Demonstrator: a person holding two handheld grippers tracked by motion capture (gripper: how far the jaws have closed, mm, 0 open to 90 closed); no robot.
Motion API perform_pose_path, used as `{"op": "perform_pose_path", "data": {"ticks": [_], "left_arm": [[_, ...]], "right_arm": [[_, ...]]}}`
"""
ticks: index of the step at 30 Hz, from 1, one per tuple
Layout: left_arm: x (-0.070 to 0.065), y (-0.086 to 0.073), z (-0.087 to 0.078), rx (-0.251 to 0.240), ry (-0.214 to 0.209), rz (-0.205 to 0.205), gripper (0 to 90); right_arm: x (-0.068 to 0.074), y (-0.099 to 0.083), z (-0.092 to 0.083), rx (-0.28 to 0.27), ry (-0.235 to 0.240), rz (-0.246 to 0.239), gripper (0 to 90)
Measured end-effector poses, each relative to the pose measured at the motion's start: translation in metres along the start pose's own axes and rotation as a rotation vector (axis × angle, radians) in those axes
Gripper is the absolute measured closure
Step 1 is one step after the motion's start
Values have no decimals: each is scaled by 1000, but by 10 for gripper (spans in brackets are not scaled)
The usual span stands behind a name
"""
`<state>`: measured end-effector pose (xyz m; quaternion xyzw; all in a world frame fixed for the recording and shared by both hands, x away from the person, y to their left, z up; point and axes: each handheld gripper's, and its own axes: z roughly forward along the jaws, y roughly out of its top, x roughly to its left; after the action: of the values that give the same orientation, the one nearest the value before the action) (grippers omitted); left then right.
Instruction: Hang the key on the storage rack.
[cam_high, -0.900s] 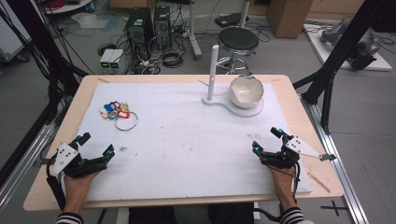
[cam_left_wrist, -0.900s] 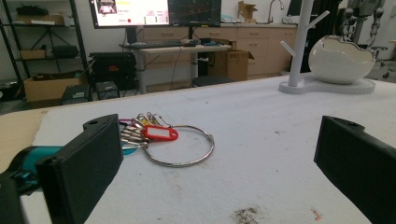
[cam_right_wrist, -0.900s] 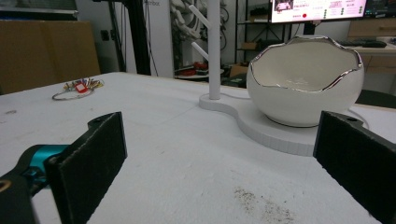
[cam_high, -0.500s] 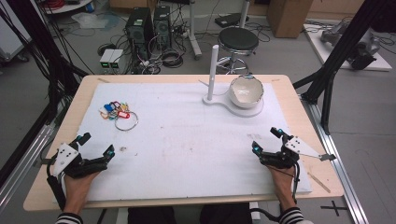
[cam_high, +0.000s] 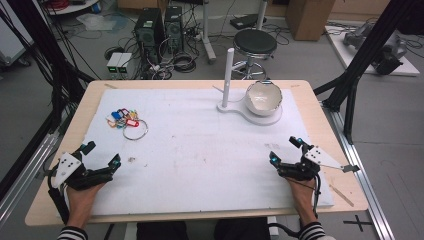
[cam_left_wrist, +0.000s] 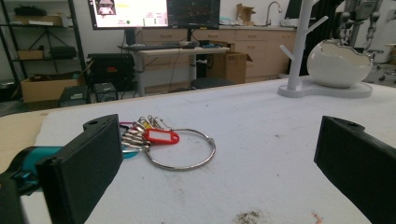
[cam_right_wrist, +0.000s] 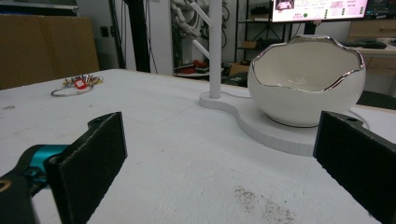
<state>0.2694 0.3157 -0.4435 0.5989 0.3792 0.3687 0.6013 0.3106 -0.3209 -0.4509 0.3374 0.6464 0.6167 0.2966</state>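
A metal key ring with coloured tags lies on the white mat at the back left; the same key ring shows in the left gripper view. A white egg-shaped bowl sits on a white stand with an upright peg post at the back right. The bowl and post stand ahead of the right jaws. My left gripper rests near the front left edge, jaws wide apart, nothing between them. At the front right my right gripper is open and empty too.
The white mat covers most of the wooden table. A small dark smudge marks the mat near the left gripper. A black stool, computer towers and cables stand on the floor behind the table.
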Motion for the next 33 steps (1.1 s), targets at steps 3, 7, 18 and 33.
{"op": "perform_pose_path", "data": {"ticks": [3, 7, 18, 33], "left_arm": [[4, 7, 0, 3, -13, 2, 17], [15, 29, 3, 37, -40, 42, 17], [33, 83, 29, 168, -125, 100, 17], [32, 117, 90, 425, -261, 136, 17]], "right_arm": [[0, 0, 0, -1, 0, -4, 23], [1, 0, 0, 8, 1, 0, 23], [0, 0, 0, 5, 1, 2, 23], [0, 0, 0, 2, 0, 8, 23]]}}
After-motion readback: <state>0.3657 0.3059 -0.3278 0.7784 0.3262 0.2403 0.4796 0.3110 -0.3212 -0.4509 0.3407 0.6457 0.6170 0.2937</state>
